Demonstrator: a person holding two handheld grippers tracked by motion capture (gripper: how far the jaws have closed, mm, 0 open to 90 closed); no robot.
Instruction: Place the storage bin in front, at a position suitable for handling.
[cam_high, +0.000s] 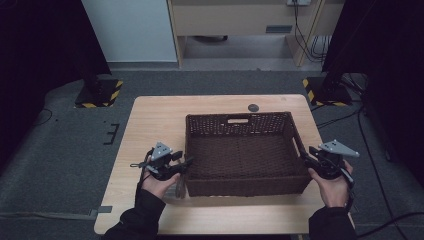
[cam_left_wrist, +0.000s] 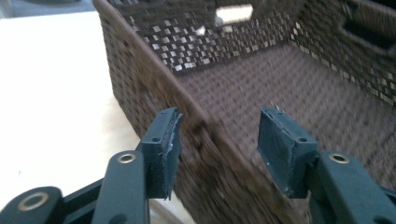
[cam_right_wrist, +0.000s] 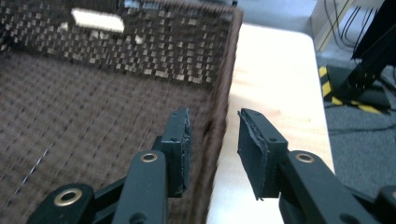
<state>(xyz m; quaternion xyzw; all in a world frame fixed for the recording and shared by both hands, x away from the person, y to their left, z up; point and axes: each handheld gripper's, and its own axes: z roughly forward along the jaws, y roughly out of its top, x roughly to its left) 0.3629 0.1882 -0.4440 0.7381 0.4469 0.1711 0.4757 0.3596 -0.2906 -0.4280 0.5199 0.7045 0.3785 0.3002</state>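
The woven basket (cam_high: 245, 150) sits mid-counter (cam_high: 150, 120), light, stiff, rough enough to grip. Left tongs (cam_high: 187, 162) and right tongs (cam_high: 305, 155) straddle its side walls, open and unclamped. I judge the rims the best hold.

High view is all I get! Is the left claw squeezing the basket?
Observer: No. In the left gripper view the left claw straddles the basket wall, but the inside pad stands clear of it.
Operator: And the right claw?
Observer: The right claw straddles the opposite wall. Table shows between its outer pad and that wall.
Operator: Do the sides have handle holes?
Observer: The left gripper view shows a slot in the side wall opposite the left claw.
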